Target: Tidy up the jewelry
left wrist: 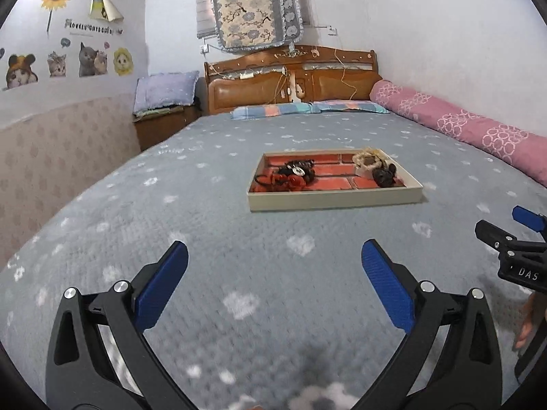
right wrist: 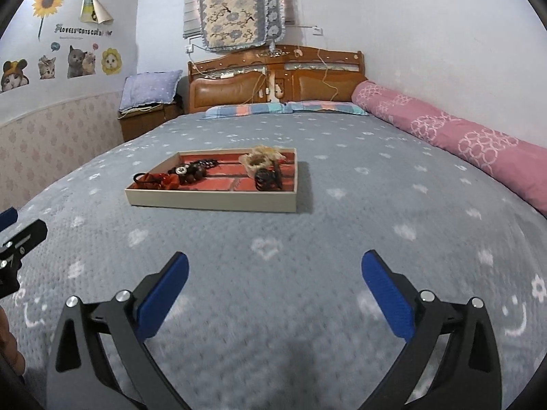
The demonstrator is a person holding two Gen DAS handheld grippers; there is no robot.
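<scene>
Both grippers are hovering over the grey bedspread (left wrist: 273, 246), well short of the tray (left wrist: 335, 201), and neither is carrying anything. The left gripper (left wrist: 273, 259) is sitting with its blue pads spread wide, nothing between them; the right gripper (right wrist: 273, 266) is showing the same wide gap, also empty.

The tray is lying flat mid-bed, ahead of both tools. All visible jewelry is already sitting inside it: a red-and-black cluster (left wrist: 290, 176) bunching at the tray's left end, a pale woven ring piece (left wrist: 367, 160) and a dark beaded piece (left wrist: 384, 174) crowding the right end. The middle of the red brick-pattern floor is lying bare. No loose pieces are showing on the bedspread in either view.

Judging progress: collecting into the tray is looking finished or nearly so, but the pieces are lying heaped and possibly tangled, too small to tell. What is probably remaining is separating or spacing them, or nothing at all. No grasp is starting yet.
</scene>
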